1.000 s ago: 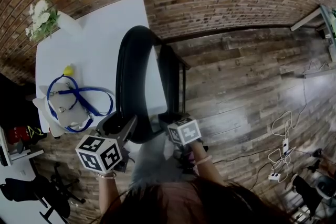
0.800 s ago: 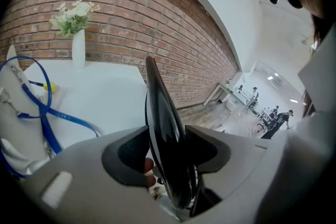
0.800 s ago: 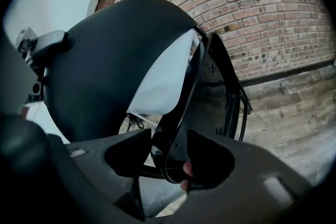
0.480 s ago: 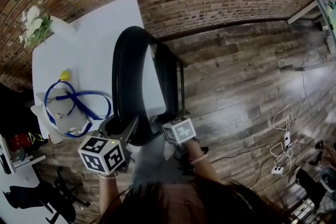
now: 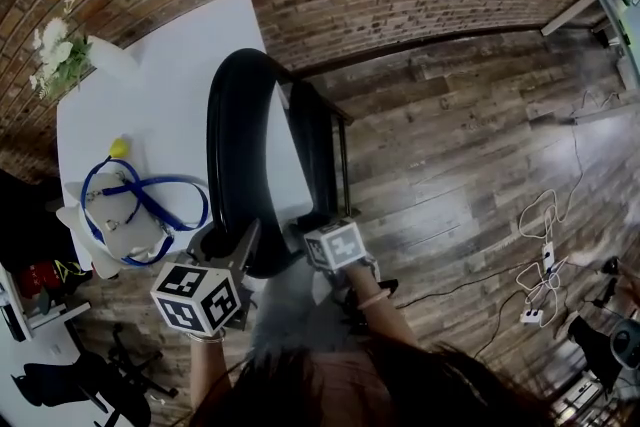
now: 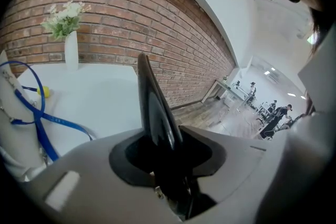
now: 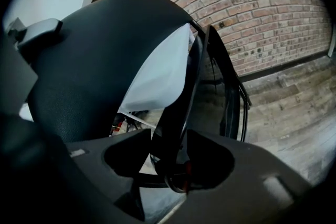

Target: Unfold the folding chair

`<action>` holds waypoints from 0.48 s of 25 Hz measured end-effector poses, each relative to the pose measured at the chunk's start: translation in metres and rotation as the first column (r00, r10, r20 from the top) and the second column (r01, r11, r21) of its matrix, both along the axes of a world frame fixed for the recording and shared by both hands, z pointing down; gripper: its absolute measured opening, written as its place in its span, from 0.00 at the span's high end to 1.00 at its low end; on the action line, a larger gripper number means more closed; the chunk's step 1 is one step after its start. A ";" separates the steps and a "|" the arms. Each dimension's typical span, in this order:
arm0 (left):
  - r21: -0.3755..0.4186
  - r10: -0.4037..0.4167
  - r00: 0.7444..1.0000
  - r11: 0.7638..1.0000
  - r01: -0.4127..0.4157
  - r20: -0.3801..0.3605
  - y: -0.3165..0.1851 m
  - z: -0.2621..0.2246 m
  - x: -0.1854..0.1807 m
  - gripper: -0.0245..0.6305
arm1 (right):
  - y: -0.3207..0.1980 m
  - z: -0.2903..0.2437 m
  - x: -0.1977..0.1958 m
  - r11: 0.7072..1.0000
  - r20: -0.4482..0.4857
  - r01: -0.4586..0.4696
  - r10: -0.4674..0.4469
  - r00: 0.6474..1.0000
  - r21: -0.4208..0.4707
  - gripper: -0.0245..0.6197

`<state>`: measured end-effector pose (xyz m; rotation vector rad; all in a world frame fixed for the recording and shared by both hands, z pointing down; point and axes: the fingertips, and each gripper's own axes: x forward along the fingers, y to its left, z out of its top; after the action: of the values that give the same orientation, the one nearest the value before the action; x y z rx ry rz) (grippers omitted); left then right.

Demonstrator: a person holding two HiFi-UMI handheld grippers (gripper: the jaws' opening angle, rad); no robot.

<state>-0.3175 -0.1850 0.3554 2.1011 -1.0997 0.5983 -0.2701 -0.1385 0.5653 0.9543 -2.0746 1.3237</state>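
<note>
The folded black folding chair (image 5: 235, 145) stands on edge against the white table (image 5: 170, 55), its padded back (image 7: 100, 71) to the left and its thin seat panel (image 5: 318, 155) to the right. My left gripper (image 5: 235, 245) sits at the near end of the back. Its jaws are closing, and the back's black edge (image 6: 155, 107) runs between them from my left gripper (image 6: 168, 165) onward. At the near end of the seat panel, my right gripper (image 5: 318, 220) is shut on the panel's edge (image 7: 181, 107), which fills the gap of my right gripper (image 7: 173, 165).
On the table lie a blue lanyard (image 5: 140, 200), a small yellow ball (image 5: 118, 147) and a white vase of flowers (image 5: 60, 50). A brick wall runs behind. Cables and a power strip (image 5: 540, 265) lie on the wood floor to the right. A dark office chair (image 5: 100, 375) stands at lower left.
Both grippers stay at the chair's near end and the chair has not opened. The whole head view has only drifted slightly to the left.
</note>
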 end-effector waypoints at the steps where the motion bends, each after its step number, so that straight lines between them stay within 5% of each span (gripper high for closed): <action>1: 0.001 -0.003 1.000 1.000 0.003 0.002 0.000 0.000 0.000 0.76 | 0.000 0.001 0.000 1.000 0.007 -0.009 0.009 1.000 -0.010 0.64; 6: 0.008 0.000 1.000 1.000 -0.001 0.026 0.000 -0.001 0.000 0.77 | -0.002 -0.008 -0.001 0.999 0.064 -0.036 0.039 0.997 -0.036 0.65; 12: 0.008 -0.007 0.999 1.000 0.006 0.033 0.000 -0.002 0.000 0.77 | 0.003 0.000 -0.001 1.000 0.004 -0.010 0.010 1.000 0.017 0.71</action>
<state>-0.3172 -0.1847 0.3538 2.1006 -1.1287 0.6280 -0.2708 -0.1357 0.5650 0.9707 -2.0895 1.3160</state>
